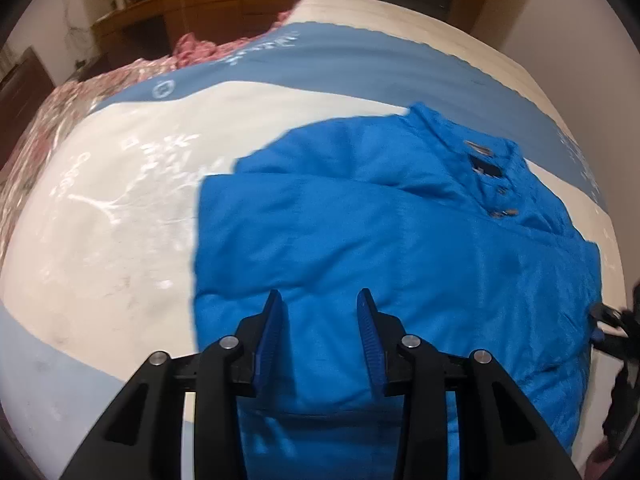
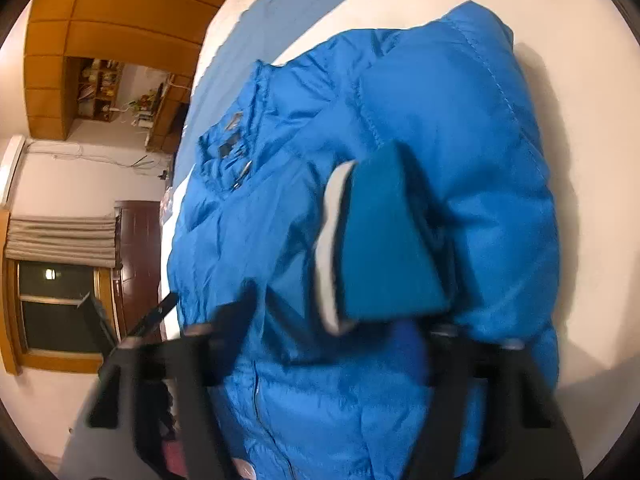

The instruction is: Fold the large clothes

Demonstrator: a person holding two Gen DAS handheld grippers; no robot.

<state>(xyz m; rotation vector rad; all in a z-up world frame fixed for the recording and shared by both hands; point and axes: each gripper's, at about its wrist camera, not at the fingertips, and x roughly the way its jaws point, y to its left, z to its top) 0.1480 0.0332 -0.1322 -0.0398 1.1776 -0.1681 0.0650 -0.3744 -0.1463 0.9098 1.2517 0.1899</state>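
A bright blue puffer jacket (image 1: 400,248) lies spread on the bed, collar and snaps toward the far right. My left gripper (image 1: 320,296) hovers over its near part, open, with only the jacket's surface showing through the gap. In the right wrist view the jacket (image 2: 460,128) bulges up close. A teal sleeve cuff (image 2: 384,244) with a pale lining sits right in front of my right gripper (image 2: 320,304). Motion blur smears its fingers, so I cannot tell whether they press on the cuff. The right gripper (image 1: 610,322) also shows at the jacket's right edge.
The bedspread (image 1: 120,208) is white with blue bands and pale print. A crumpled pink floral blanket (image 1: 192,50) lies at the bed's far left. Wooden cabinets, a desk and a dark door stand beyond. Bare bedspread lies left of the jacket.
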